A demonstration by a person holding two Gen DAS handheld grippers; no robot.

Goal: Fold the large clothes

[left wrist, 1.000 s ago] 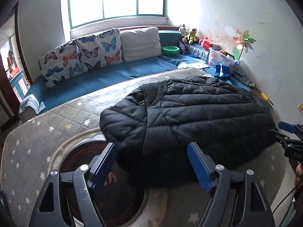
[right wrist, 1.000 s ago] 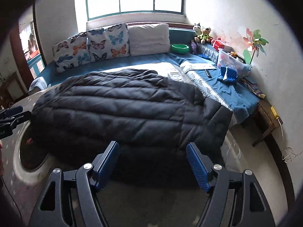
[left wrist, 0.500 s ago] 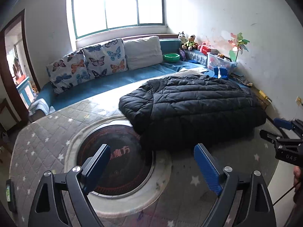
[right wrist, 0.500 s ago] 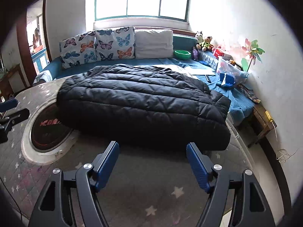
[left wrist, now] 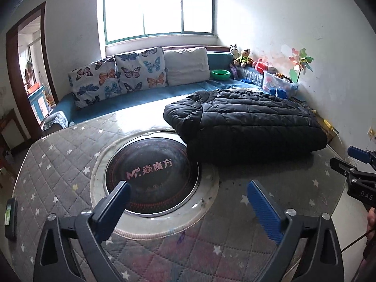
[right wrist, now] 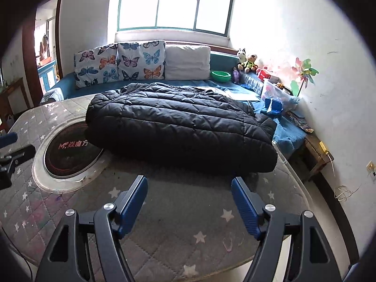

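Observation:
A black quilted puffer jacket (left wrist: 246,122) lies folded in a long bundle on the far side of a round grey star-patterned table (left wrist: 58,164); it also shows in the right wrist view (right wrist: 178,127). My left gripper (left wrist: 188,195) is open and empty, held back from the jacket above the table's dark round centre plate (left wrist: 152,171). My right gripper (right wrist: 189,190) is open and empty, just short of the jacket's near edge. The right gripper also shows at the right edge of the left wrist view (left wrist: 352,164).
A blue sofa (left wrist: 141,98) with butterfly cushions (left wrist: 117,75) and a white pillow runs behind the table under the window. A green bowl (right wrist: 220,75), soft toys, a clear box and a pinwheel (right wrist: 304,72) line the right wall. A doorway is at the left.
Both grippers have pulled back and up from the jacket, which now lies farther away and looks smaller. The jacket itself has stayed folded in place.

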